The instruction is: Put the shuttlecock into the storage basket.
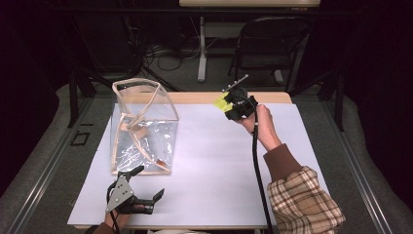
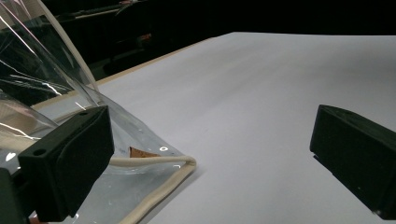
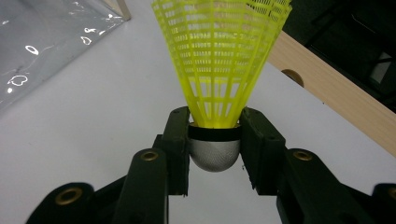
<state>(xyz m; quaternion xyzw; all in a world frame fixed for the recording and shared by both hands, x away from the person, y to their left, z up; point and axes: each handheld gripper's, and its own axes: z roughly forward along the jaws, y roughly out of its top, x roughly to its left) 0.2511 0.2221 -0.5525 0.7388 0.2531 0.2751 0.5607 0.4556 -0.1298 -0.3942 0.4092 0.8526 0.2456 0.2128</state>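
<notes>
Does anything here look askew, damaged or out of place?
Only the clear bag: it leans, its walls creased and its cream-trimmed mouth skewed. The yellow shuttlecock looks intact, clamped at its cap by the right gripper. Nothing spilled.

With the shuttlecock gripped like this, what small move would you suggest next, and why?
Probably carry the right gripper toward the open top of the clear bag. Its jaws are shut on the yellow shuttlecock at the silver base, away from the bag, near the table's far edge. The left gripper rests open beside the bag's near corner, not holding it.
</notes>
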